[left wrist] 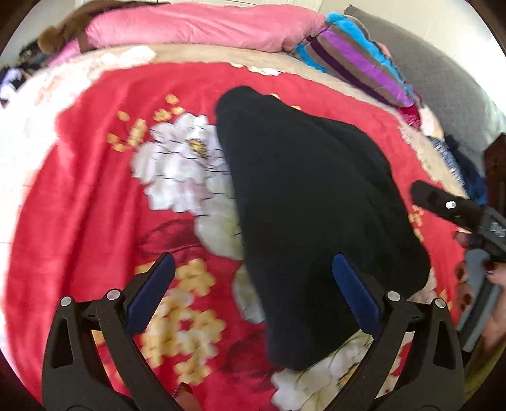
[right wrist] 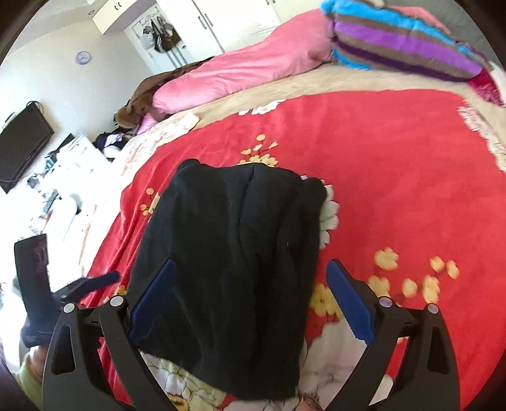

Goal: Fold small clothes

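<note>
Both grippers hover spread wide over one black garment.

We hold the left gripper (left wrist: 253, 297) above the garment's (left wrist: 310, 221) left edge, the right gripper (right wrist: 249, 303) over its near end; neither grips it. It lies on the red floral blanket (right wrist: 395, 164), near one pink duvet (left wrist: 196, 25) and one striped pillow (right wrist: 404, 38).

a home bedroom: floral bed blanket (right wrist: 395, 158), pink duvet (right wrist: 240, 72), wardrobe (right wrist: 202, 19).
</note>
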Demonstrator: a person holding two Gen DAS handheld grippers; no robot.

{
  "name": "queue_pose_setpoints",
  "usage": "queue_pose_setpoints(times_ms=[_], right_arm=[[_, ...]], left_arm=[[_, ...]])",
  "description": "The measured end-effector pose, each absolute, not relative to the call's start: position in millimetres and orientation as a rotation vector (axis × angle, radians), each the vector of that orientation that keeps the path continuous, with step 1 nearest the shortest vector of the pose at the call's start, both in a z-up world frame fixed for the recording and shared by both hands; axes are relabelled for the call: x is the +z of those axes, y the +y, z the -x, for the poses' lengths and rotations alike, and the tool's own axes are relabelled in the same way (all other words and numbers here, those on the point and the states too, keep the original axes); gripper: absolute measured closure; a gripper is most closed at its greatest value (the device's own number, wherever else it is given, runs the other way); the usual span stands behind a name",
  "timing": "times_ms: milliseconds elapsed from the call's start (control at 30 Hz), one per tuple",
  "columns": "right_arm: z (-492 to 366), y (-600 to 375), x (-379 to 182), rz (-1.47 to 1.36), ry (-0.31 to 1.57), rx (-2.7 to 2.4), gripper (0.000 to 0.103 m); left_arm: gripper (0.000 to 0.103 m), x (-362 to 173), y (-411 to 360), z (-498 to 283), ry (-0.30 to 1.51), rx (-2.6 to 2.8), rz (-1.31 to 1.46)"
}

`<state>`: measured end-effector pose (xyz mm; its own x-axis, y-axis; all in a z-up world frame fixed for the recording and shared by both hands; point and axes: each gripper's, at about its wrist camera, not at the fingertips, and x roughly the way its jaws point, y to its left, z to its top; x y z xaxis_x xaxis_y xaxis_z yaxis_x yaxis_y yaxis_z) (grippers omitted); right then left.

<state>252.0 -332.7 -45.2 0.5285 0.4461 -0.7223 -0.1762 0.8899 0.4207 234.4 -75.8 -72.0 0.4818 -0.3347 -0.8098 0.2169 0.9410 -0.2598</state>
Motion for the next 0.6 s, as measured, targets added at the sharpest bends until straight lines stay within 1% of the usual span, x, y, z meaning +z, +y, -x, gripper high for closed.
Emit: queue_pose_setpoints(times_ms=[167, 200, 233, 267, 300, 333, 367, 400, 433, 500, 600], right_arm=[[-286, -335, -88, -0.396, 1.107, 0.416, 0.008], [-288, -333, -92, -0.401, 1.116, 0.426, 0.008], [-292, -330, -94, -0.401, 1.113, 0.442, 0.010], [-295, -326, -95, -0.403, 1.106, 0.465, 0.013], [-298, -323, -96, -0.421, 1.099, 0.495, 0.027], [-301, -321, -98, -0.449, 1.098, 0.522, 0.035], [-303, -319, -99, -0.460, 1.099, 0.525, 0.038], [-303, -318, -98, -0.459, 1.096, 0.535, 0.043], [-302, -318, -95, -0.463, 1.086, 0.547, 0.052], [-299, -320, -85, -0.485, 1.053, 0.565, 0.058], [-294, -315, -65, -0.454, 0.991, 0.582, 0.060]], left_arm=[[0.010, -91, -82, -247, 1.040, -0.391, 0.208], [0.010, -94, -81, -248, 1.045, -0.400, 0.225], [0.016, -96, -80, -249, 1.050, -0.406, 0.240], [0.023, -97, -80, -249, 1.051, -0.421, 0.255], [0.036, -97, -81, -248, 1.048, -0.438, 0.272], [0.047, -96, -82, -247, 1.041, -0.449, 0.278], [0.048, -94, -85, -245, 1.029, -0.449, 0.261], [0.050, -92, -88, -243, 1.017, -0.444, 0.236], [0.053, -91, -90, -241, 1.010, -0.444, 0.225], [0.058, -87, -89, -241, 1.003, -0.440, 0.234], [0.061, -74, -86, -241, 0.975, -0.426, 0.224]])
